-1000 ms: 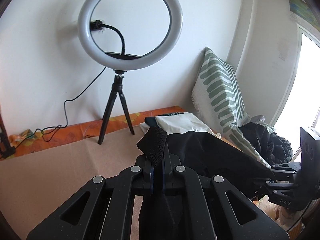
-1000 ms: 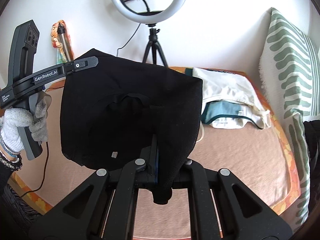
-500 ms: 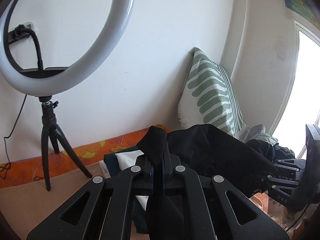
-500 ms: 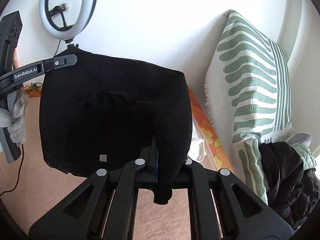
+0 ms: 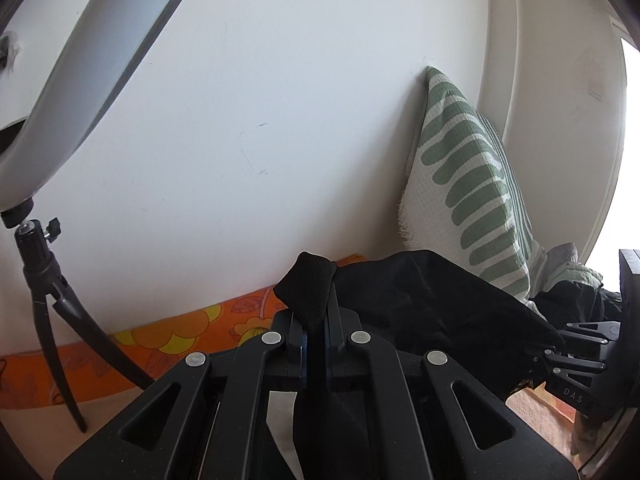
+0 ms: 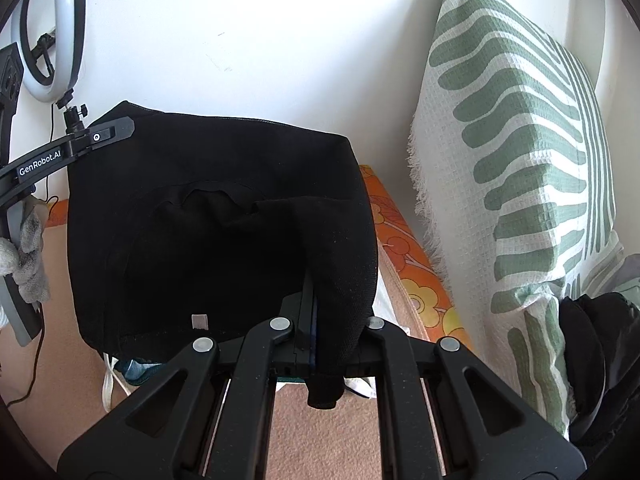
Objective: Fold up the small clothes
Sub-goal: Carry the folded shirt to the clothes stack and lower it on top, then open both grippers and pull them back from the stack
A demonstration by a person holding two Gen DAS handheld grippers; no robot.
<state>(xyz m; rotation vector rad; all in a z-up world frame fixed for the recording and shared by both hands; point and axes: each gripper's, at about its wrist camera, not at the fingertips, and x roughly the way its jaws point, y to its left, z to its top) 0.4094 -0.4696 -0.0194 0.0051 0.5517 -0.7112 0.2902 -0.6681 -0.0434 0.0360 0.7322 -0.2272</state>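
Black garment (image 6: 224, 232) between both claws (image 6: 316, 336)

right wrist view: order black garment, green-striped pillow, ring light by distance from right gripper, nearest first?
1. black garment: pinched in the right gripper, spread to its left.
2. green-striped pillow: right side, leaning on the wall.
3. ring light: far upper left, by the wall.

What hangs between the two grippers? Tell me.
The black garment spans it, pinched by the left gripper at one corner and the right gripper at the other. The right wrist view shows this best.
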